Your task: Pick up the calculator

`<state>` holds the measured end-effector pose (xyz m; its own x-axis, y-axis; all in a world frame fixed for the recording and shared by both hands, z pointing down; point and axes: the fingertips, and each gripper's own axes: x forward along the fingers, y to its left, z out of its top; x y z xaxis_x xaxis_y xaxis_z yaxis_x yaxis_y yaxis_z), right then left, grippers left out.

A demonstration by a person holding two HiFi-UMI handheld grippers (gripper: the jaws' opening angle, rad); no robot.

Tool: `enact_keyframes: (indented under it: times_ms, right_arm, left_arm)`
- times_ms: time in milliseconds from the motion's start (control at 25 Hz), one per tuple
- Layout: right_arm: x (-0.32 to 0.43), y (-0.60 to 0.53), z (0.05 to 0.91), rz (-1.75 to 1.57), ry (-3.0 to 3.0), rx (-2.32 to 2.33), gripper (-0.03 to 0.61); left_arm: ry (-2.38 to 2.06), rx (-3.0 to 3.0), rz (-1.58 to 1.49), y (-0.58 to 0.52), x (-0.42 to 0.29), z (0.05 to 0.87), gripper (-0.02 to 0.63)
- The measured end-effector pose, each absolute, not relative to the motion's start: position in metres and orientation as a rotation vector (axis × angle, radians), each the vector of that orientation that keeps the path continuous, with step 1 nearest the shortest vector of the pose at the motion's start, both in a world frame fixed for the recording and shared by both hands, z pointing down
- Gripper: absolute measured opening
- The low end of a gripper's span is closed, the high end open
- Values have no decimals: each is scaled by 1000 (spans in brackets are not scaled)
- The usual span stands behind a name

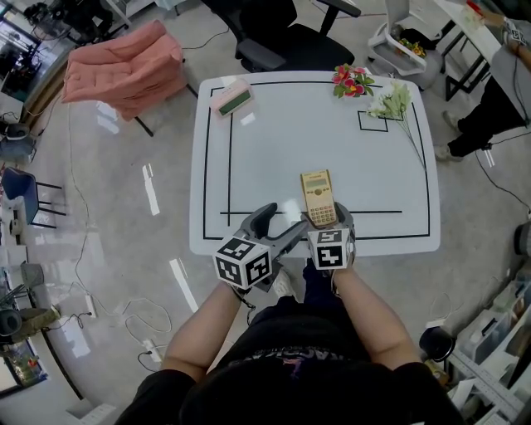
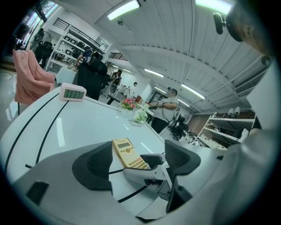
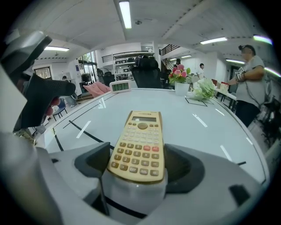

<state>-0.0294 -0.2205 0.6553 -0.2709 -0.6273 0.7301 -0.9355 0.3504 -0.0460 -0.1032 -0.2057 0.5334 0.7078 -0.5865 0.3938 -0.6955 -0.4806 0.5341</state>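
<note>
Yellow calculator (image 3: 140, 140) lies loose between the right gripper's (image 3: 139, 163) widely parted jaws.

bright ceiling tubes (image 3: 125, 13), glossy table (image 1: 282, 133) glare, fisheye-bent edges

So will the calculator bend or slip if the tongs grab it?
Probably stiff: the calculator looks like a hard, flat plastic slab. Likely light, being so thin. It might slide on the glossy white table, or slip from the right tongs, whose pads flank it.
</note>
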Motion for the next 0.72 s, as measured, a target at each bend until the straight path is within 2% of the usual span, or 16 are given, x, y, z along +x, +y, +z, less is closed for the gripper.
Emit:
enact_keyframes:
  times_ms: [280,720]
  right_arm:
    - [-25,-223,653,724,-2039,1337,377]
    - [-20,-223,643,1059,-2163,1244,379]
  left_arm:
    - [-956,2212,215,-209,-101,539,368]
    - [-865,2091,233,-228,-76,573,368]
